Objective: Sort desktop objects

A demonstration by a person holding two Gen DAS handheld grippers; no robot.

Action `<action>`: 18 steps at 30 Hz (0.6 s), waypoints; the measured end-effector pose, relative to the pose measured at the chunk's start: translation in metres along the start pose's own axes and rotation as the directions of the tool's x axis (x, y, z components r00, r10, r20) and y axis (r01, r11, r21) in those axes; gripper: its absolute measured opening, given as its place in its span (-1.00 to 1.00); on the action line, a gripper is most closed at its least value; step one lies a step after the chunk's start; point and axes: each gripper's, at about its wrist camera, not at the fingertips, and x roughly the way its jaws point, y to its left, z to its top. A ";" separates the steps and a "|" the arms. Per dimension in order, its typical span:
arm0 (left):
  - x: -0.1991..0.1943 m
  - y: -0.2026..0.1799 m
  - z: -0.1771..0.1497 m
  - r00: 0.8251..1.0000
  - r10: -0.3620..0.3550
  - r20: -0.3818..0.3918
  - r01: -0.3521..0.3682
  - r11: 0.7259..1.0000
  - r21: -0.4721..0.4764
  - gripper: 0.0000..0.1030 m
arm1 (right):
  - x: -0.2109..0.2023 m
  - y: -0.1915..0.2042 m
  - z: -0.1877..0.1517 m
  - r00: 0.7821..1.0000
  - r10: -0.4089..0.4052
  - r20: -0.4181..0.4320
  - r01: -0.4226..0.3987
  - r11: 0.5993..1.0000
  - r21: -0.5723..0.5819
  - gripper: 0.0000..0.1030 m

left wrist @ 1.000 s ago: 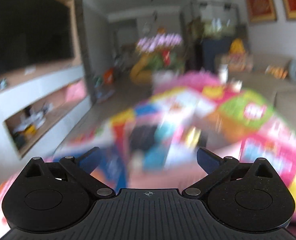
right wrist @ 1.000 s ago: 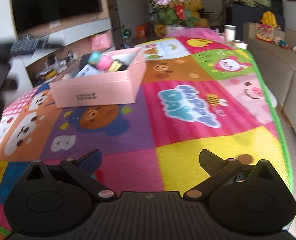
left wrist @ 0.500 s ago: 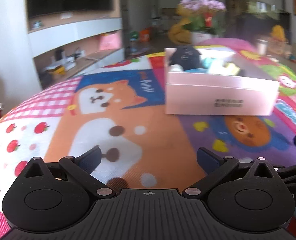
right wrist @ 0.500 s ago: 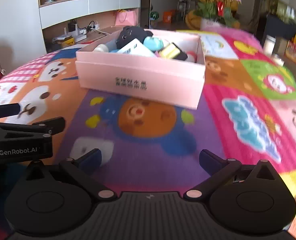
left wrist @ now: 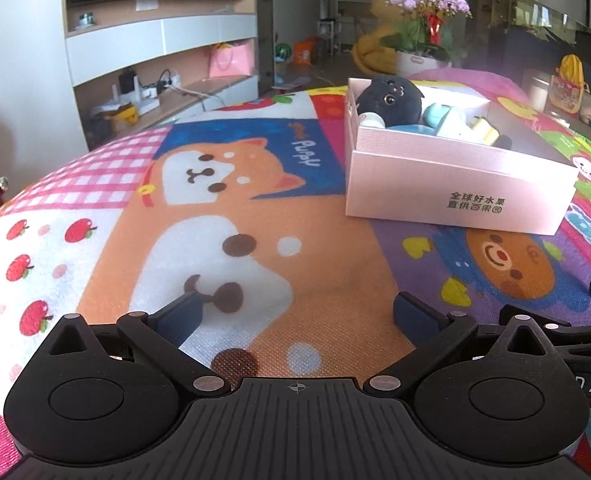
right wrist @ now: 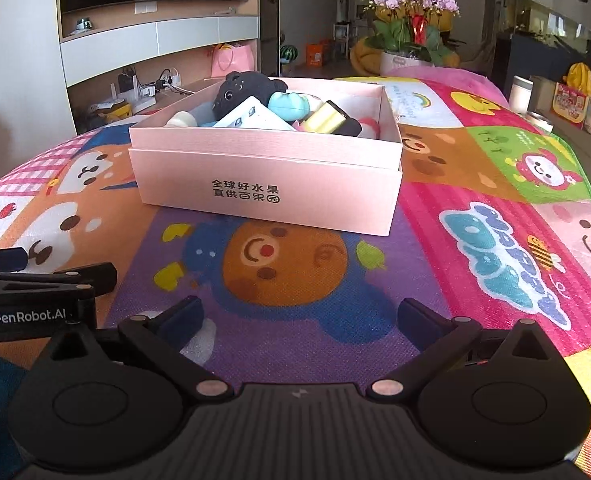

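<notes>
A pink cardboard box (left wrist: 455,196) (right wrist: 267,184) sits on a colourful cartoon mat (left wrist: 255,240) (right wrist: 475,208). Inside it lie a black plush toy (left wrist: 389,100) (right wrist: 243,88), a teal toy (left wrist: 439,116) (right wrist: 291,104), a white card (right wrist: 251,118), a yellow and black item (left wrist: 485,134) (right wrist: 331,118) and other small things. My left gripper (left wrist: 297,312) is open and empty, low over the mat, left of the box. My right gripper (right wrist: 299,316) is open and empty, in front of the box. The left gripper's side (right wrist: 35,280) shows at the right wrist view's left edge.
A flower pot with purple orchids (right wrist: 409,36) stands beyond the table's far end. A TV wall with shelves (left wrist: 155,52) is on the left. A sofa with toys (right wrist: 575,100) lies on the right, and a white cup (right wrist: 521,94) near the mat's far right edge.
Both grippers swung down and toward the box, which now looks closer and sharper in both views. The left view went from a blurred room to the steady mat. Both stayed open.
</notes>
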 end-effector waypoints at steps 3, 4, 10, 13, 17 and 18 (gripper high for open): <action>-0.001 -0.002 -0.001 1.000 -0.002 0.000 0.002 1.000 -0.003 1.00 | 0.000 0.000 0.000 1.000 0.000 0.000 0.000 1.000 0.000 1.00; -0.001 -0.002 -0.001 1.000 -0.002 0.000 0.002 1.000 -0.003 1.00 | 0.000 0.000 -0.001 1.000 0.000 0.000 0.000 1.000 0.000 1.00; -0.001 -0.002 -0.001 1.000 -0.003 -0.001 0.003 1.000 -0.004 1.00 | 0.000 0.000 0.000 1.000 0.000 0.000 0.000 1.000 0.000 1.00; -0.001 -0.002 -0.001 1.000 -0.003 0.000 0.003 1.000 -0.004 1.00 | 0.000 0.000 0.000 1.000 0.000 0.000 0.000 1.000 -0.001 1.00; -0.001 -0.002 -0.001 1.000 -0.003 -0.001 0.003 1.000 -0.004 1.00 | 0.000 0.000 0.000 1.000 0.000 0.000 0.000 1.000 -0.001 1.00; -0.001 -0.002 -0.001 1.000 -0.003 -0.001 0.003 1.000 -0.004 1.00 | 0.000 0.000 0.000 1.000 0.000 0.000 0.000 1.000 -0.001 1.00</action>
